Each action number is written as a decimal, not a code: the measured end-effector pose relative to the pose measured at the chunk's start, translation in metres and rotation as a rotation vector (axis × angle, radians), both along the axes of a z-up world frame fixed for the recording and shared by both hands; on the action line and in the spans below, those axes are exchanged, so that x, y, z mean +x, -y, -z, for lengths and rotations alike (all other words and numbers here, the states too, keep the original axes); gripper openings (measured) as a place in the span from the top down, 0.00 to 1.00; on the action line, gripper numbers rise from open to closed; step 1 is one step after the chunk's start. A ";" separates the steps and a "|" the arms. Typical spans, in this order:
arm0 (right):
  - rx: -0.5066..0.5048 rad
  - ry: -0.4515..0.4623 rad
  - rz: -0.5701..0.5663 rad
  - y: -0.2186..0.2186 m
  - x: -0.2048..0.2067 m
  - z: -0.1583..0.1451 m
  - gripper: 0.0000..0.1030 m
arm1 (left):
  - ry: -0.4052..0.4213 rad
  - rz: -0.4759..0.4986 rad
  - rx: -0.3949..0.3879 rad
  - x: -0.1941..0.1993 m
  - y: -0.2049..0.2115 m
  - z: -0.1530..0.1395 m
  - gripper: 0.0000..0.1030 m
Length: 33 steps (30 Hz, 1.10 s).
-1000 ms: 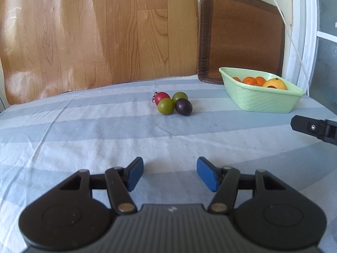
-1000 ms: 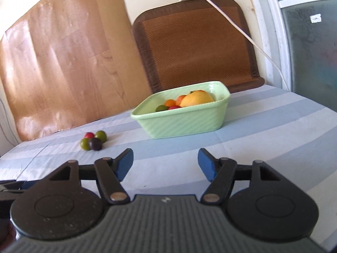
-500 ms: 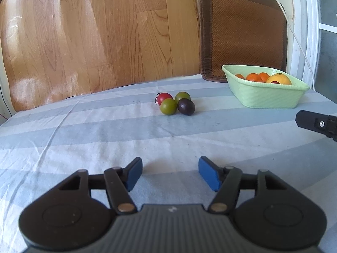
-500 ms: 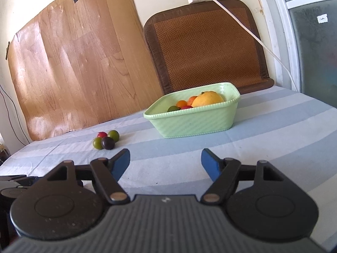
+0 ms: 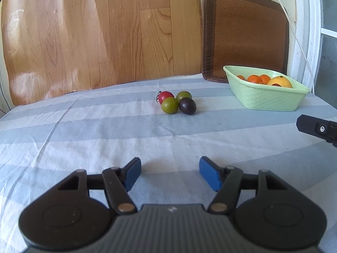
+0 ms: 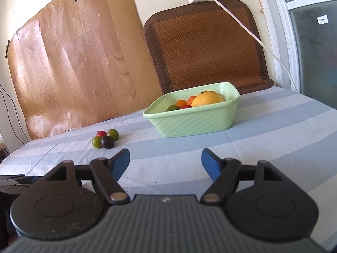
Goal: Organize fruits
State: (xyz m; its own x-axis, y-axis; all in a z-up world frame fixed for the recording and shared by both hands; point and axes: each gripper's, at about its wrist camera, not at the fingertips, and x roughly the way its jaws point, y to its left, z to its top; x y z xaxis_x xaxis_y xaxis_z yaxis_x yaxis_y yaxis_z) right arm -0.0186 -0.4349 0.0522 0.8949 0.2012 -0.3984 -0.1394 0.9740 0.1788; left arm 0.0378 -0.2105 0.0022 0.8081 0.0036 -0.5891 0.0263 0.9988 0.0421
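Four small round fruits sit in a tight cluster on the striped blue-and-white cloth of the worktop [image 5: 88, 130]: a glossy red one with a dark stem [image 5: 165, 96], two smooth olive-green ones [image 5: 169, 105] [image 5: 183, 96], and a dark purple, slightly egg-shaped one [image 5: 187, 106]. They touch one another, the red and one green behind, the other green and the purple in front. The purple fruit's long axis runs roughly across the left wrist view; the stem of the red one points left in that view.

To the right of the cluster, well apart from it, stands a pale green ribbed plastic basket [image 6: 195, 122] holding a large yellow-orange citrus fruit [image 6: 207, 98], several small orange fruits [image 5: 256, 78], a small green fruit and a red one. Behind it a brown woven mat [image 6: 207, 42] leans on the wall, next to a sheet of wood-grain board [image 5: 94, 31]; a white cable [image 6: 242, 26] hangs across the mat.

The left tongs [image 5: 169, 174], with blue pads, have just been opening and stand about half open with nothing between them, low over bare cloth and near the cluster, with nothing in the way. The right tongs [image 6: 165, 164] are likewise spread and empty, facing the basket across open cloth; one black finger of them shows at the right edge of the left view
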 end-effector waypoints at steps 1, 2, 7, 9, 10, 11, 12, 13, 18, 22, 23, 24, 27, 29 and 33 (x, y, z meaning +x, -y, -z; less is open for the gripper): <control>-0.002 -0.001 0.001 0.000 0.000 0.000 0.25 | -0.001 0.000 -0.002 0.000 -0.001 0.000 0.39; -0.004 -0.003 0.002 0.000 0.000 0.000 0.25 | -0.001 0.000 -0.003 0.000 -0.001 0.000 0.39; -0.014 -0.009 0.005 -0.001 0.001 0.000 0.25 | -0.001 -0.001 -0.006 0.000 -0.001 0.000 0.39; -0.016 -0.011 0.006 -0.001 0.001 0.001 0.25 | -0.002 -0.001 -0.007 0.000 -0.001 0.000 0.39; -0.017 -0.012 0.006 -0.001 0.001 0.001 0.25 | -0.002 -0.001 -0.008 0.000 -0.001 0.000 0.39; -0.018 -0.013 0.005 -0.002 0.002 0.001 0.25 | -0.002 -0.001 -0.010 0.000 -0.001 0.000 0.39; -0.019 -0.014 0.005 -0.002 0.002 0.001 0.25 | -0.002 0.000 -0.012 0.000 -0.002 0.000 0.39; -0.019 -0.014 0.005 -0.002 0.002 0.001 0.25 | -0.002 0.000 -0.014 0.000 -0.002 0.000 0.39; -0.019 -0.014 0.005 -0.002 0.002 0.001 0.25 | -0.002 0.000 -0.020 0.000 -0.003 0.000 0.38; -0.020 -0.014 0.006 -0.002 0.001 0.001 0.25 | -0.001 0.004 -0.029 0.000 -0.003 -0.001 0.38; -0.021 -0.014 0.005 -0.002 0.001 0.001 0.25 | 0.000 0.012 -0.039 -0.001 -0.004 -0.001 0.38; -0.023 -0.015 0.004 -0.002 0.002 0.001 0.25 | 0.001 0.021 -0.052 -0.001 -0.006 -0.002 0.39; -0.029 -0.023 0.001 -0.003 0.003 0.002 0.25 | -0.005 0.052 -0.136 0.000 -0.019 -0.004 0.39; -0.039 -0.033 -0.004 -0.005 0.004 0.003 0.25 | -0.017 0.086 -0.169 0.007 -0.028 -0.007 0.40; -0.104 -0.060 -0.050 -0.017 0.010 0.004 0.30 | -0.044 0.149 -0.216 0.036 -0.051 -0.022 0.43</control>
